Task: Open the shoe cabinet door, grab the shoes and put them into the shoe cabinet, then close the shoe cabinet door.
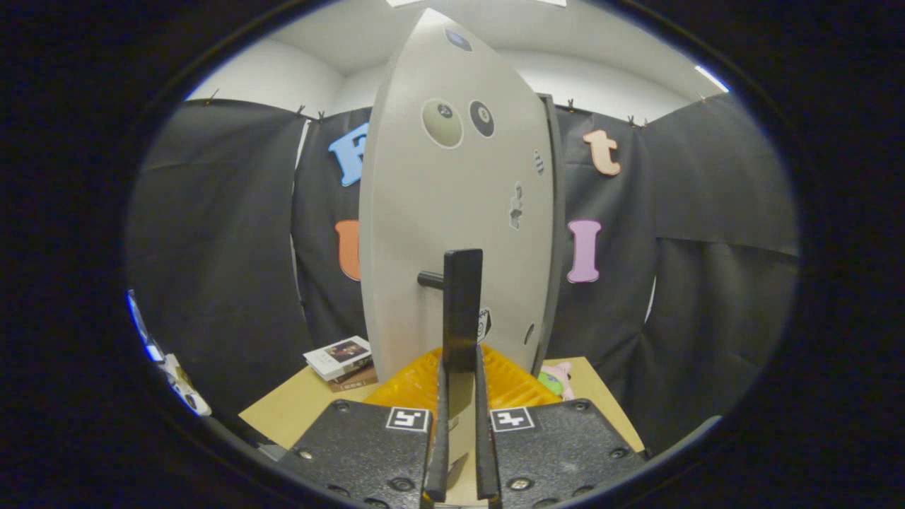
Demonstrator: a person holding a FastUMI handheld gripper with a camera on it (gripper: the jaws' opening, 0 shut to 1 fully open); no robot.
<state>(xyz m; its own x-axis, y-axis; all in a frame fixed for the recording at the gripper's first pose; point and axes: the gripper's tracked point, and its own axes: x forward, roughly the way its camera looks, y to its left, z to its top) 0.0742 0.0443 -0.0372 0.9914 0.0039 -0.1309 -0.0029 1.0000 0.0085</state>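
Gripper view: one gripper point(461, 353), its two fingers clamped on the dark handle point(461, 297) of one pale cabinet door point(452, 198), seen edge-on just ahead. Two stacked books point(341, 360) sit on the table point(297, 406) beside it.

Close, level view facing cabinet door point(452, 212)

The gripper point(461, 367) points straight ahead and level, its two fingers point(463, 311) drawn close together with only a thin slit left between them. They stand upright, side by side, the tips reaching up to the dark handle point(430, 280) of the cabinet door point(452, 212), which they appear to pinch from both sides. Behind the fingers, the gripper's two flat carriage blocks sit nearly touching, each bearing a square marker.
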